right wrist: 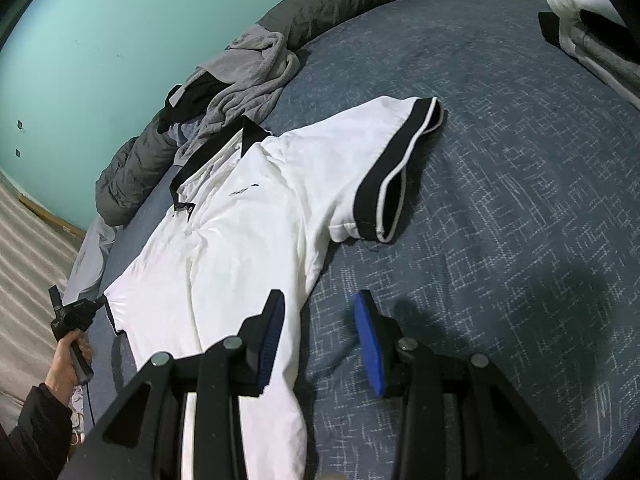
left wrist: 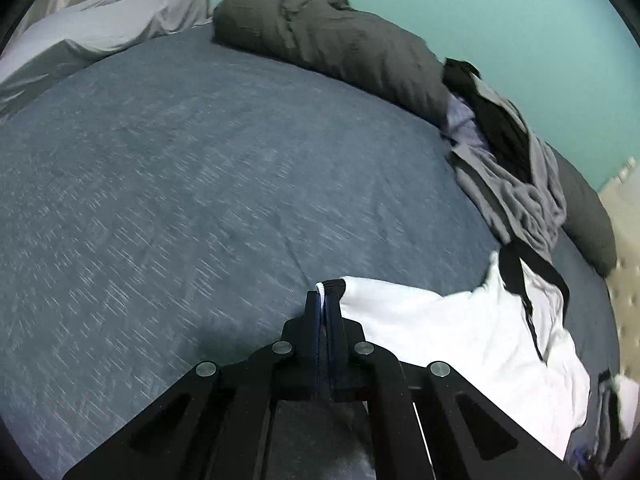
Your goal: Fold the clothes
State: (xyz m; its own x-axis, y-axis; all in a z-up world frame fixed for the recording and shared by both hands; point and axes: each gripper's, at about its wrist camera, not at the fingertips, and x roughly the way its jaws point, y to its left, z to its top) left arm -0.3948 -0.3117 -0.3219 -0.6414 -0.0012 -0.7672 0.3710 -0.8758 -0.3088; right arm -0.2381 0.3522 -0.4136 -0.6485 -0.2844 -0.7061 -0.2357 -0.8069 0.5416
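A white polo shirt [right wrist: 248, 216] with a black collar [right wrist: 216, 148] lies face up on the blue bedsheet [right wrist: 500, 208]. One black-cuffed sleeve [right wrist: 396, 168] is spread out to the right. My right gripper [right wrist: 320, 320] hovers open over the shirt's side edge, its left pad [right wrist: 270, 336] above white cloth and its right pad above bare sheet. My left gripper [left wrist: 324, 300] is shut on the black cuff of the other sleeve [left wrist: 332, 286], and the white shirt [left wrist: 460, 332] trails off to its right. A hand [right wrist: 70, 354] holds that left gripper [right wrist: 76, 314] at the shirt's far left.
A heap of grey and black clothes [right wrist: 248, 76] lies beyond the collar, against a rolled dark grey duvet [left wrist: 328, 40] along the teal wall. Folded garments [right wrist: 588, 28] are stacked at the bed's far right. A pale pillow [left wrist: 100, 28] sits at the head.
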